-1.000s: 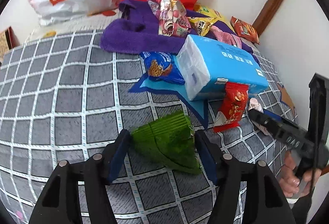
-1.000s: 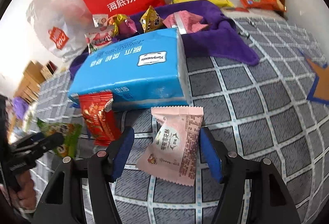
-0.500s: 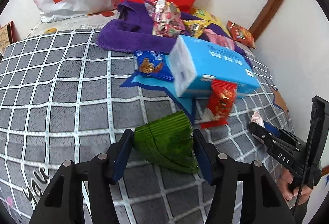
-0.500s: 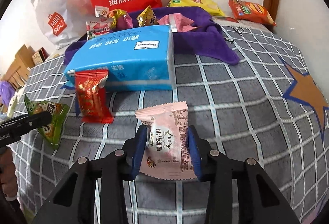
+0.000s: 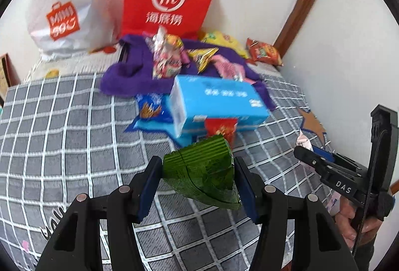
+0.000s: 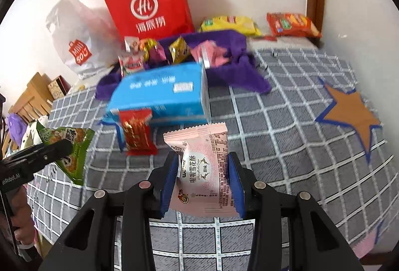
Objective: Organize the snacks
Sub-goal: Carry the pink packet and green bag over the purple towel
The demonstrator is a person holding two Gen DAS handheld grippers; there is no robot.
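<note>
Snacks lie scattered over a bed's grey checked blanket [image 6: 286, 121], soft and woven, most heaped on a crumpled purple towel [image 6: 232, 69] behind a glossy blue tissue pack [image 6: 159, 94], its print blurred. The left tool [image 5: 198, 177] clamps a ridged green snack packet [image 5: 202, 171] clear of the blanket. The right tool [image 6: 203, 178] pinches a flat pink pastry packet [image 6: 202, 169], its lower edge hidden behind the fingers. A crinkled red candy wrapper [image 6: 137, 134] leans against the pack.
</note>
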